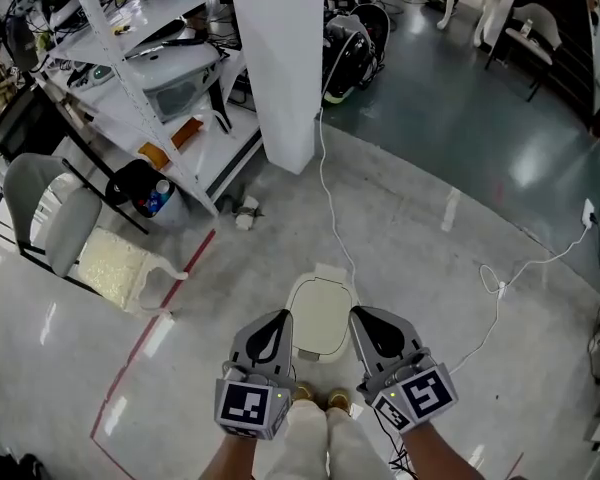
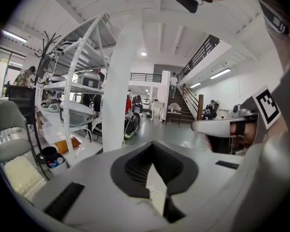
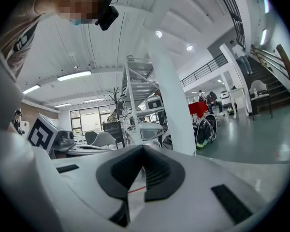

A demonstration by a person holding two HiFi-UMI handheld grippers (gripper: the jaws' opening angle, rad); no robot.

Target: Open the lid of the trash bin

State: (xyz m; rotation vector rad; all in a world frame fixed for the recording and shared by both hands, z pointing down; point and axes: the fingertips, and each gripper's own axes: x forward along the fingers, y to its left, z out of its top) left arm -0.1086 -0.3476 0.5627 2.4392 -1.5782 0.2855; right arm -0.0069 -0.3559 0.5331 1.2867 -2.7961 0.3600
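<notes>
The trash bin (image 1: 320,313) stands on the grey floor right in front of my feet, its pale rounded lid lying flat and closed. My left gripper (image 1: 278,320) is held above the bin's left side and my right gripper (image 1: 364,318) above its right side, neither touching it as far as I can see. Both point forward with jaws together and nothing between them. In the left gripper view the left gripper (image 2: 153,146) looks out level across the hall; in the right gripper view the right gripper (image 3: 143,149) does the same. The bin is in neither gripper view.
A white pillar (image 1: 280,58) rises just ahead. A white shelf rack (image 1: 150,58) with equipment, a grey chair (image 1: 50,208) and a small black bin (image 1: 145,190) stand at the left. A white cable (image 1: 330,198) runs from the pillar toward the trash bin. Red tape (image 1: 150,338) marks the floor.
</notes>
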